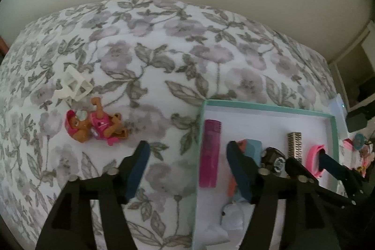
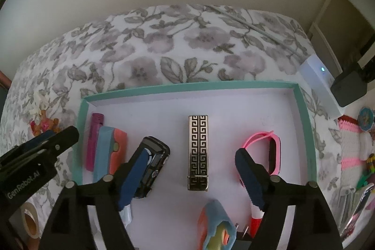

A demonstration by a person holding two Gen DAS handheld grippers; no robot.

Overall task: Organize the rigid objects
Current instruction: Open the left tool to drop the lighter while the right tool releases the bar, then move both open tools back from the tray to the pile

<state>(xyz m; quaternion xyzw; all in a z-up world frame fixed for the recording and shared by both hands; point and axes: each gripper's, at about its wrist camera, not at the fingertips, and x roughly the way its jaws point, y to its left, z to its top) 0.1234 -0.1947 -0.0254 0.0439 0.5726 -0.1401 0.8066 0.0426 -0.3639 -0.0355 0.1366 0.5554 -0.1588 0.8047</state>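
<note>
A teal-rimmed tray (image 2: pixel 196 87) lies on a floral bedspread. In it are a magenta tube (image 2: pixel 93 142), a blue and orange toy (image 2: pixel 110 151), a black gadget (image 2: pixel 154 156), a silver bar with a key pattern (image 2: pixel 198 151) and a pink watch (image 2: pixel 274 151). My right gripper (image 2: pixel 194 168) is open, its fingers either side of the silver bar without touching it. My left gripper (image 1: pixel 187 156) is open above the tray's left wall (image 1: pixel 199 144), and the magenta tube (image 1: pixel 209 151) lies between its fingers, untouched. Left of the tray lie a pink toy dog (image 1: pixel 96 123) and a white clip (image 1: pixel 72 84).
A second blue and orange toy (image 2: pixel 215 226) and a red and white item (image 2: pixel 255 219) lie at the tray's near end. A white device with a blue light (image 2: pixel 321 86) and a black box (image 2: pixel 349 86) sit at the right. A tape roll (image 2: pixel 29 222) lies near left.
</note>
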